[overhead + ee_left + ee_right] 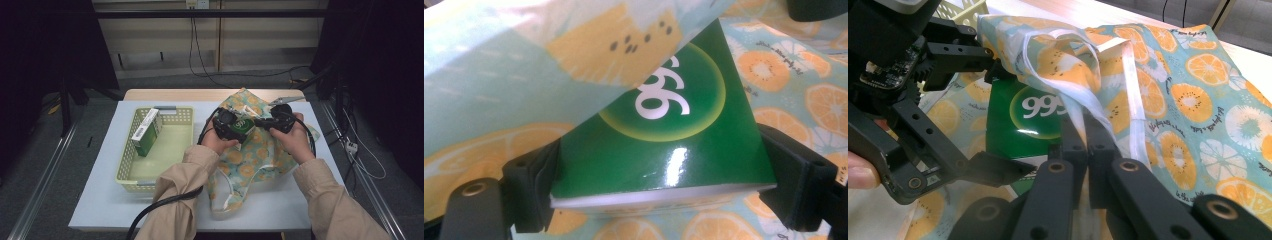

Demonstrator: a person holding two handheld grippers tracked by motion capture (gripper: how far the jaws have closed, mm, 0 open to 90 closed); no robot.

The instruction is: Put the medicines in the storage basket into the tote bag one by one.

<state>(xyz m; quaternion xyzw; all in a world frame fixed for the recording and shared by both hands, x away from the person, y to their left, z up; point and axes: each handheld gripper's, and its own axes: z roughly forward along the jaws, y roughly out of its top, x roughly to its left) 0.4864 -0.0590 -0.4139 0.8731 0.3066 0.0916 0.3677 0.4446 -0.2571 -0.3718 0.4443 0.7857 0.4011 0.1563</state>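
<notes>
Left gripper clamped on green box; right gripper pinching fruit-print bag rim. Best lifting rim higher, sliding box straight in.

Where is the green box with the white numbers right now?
In the high view the green box sits right of the basket, clamped in the left claw at the orange-print bag's mouth.

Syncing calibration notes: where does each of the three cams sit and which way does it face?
High view: above the person's side, facing forward and down on the table; both sleeved forearms enter from below.
Left gripper view: rides the left gripper, looking along its jaws clamping the green box.
Right gripper view: rides the right gripper, pinching the bag edge.
Shared: box, orange-print bag.
</notes>
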